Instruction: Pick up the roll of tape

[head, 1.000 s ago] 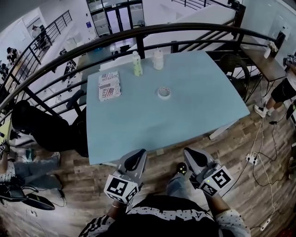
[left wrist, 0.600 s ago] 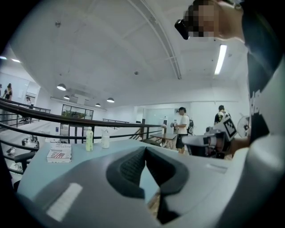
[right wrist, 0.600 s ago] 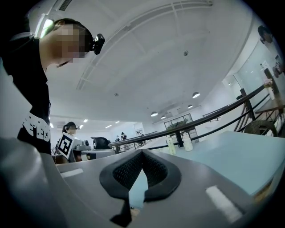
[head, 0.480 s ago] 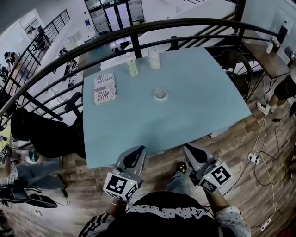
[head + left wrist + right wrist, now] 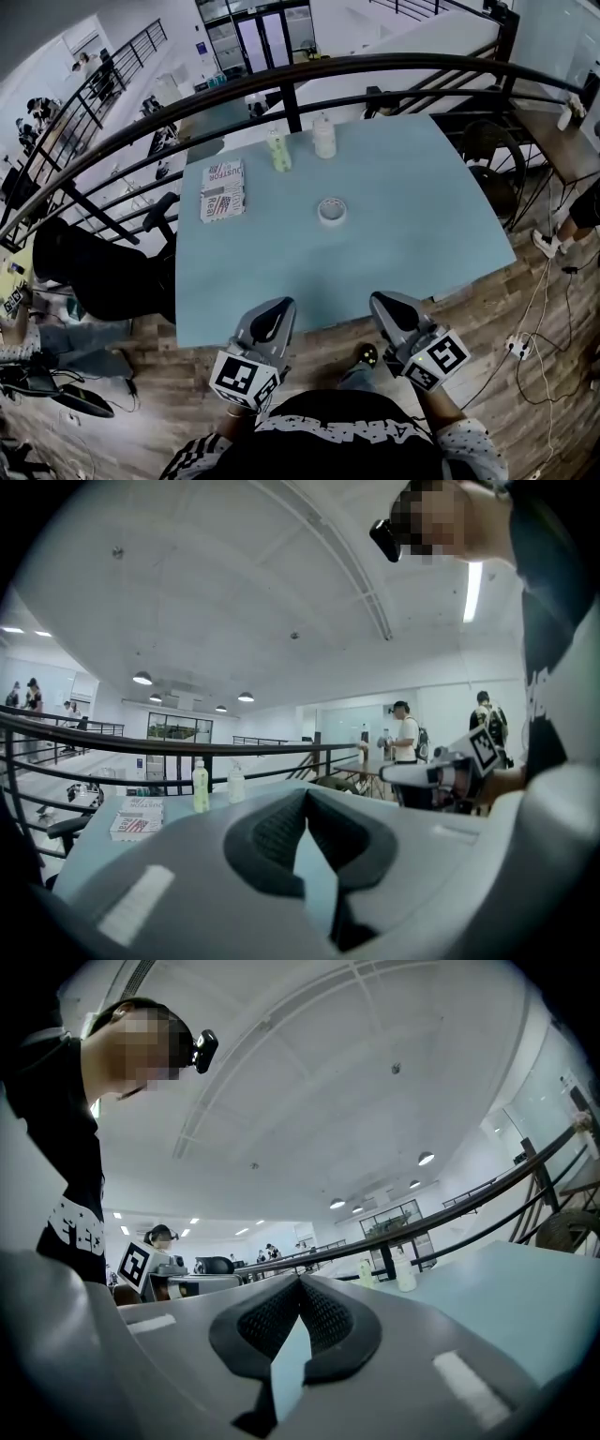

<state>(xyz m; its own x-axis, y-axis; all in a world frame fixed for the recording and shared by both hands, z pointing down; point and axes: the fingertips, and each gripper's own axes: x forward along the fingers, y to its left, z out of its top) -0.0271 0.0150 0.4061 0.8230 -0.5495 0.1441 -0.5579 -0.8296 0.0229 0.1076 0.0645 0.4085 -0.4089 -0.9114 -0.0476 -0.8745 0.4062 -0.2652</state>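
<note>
The roll of tape (image 5: pixel 331 210) lies flat, white and ring-shaped, near the middle of the light blue table (image 5: pixel 412 225). Both grippers hang at the table's near edge, well short of the roll. My left gripper (image 5: pixel 278 307) is shut with nothing between its pads, and its tips (image 5: pixel 306 794) meet in the left gripper view. Shut and empty too, my right gripper (image 5: pixel 380 302) shows its pads closed (image 5: pixel 300 1281) in its own view. Neither gripper view shows the tape.
A green bottle (image 5: pixel 279 150) and a white bottle (image 5: pixel 324 137) stand at the table's far edge. A stack of printed packs (image 5: pixel 223 189) lies at the far left. A black railing (image 5: pixel 309 70) curves behind the table. Cables and a power strip (image 5: pixel 514 345) lie on the wood floor.
Both grippers have come forward to the table's near edge, still shut. The tape and the other things on the table have not moved.
</note>
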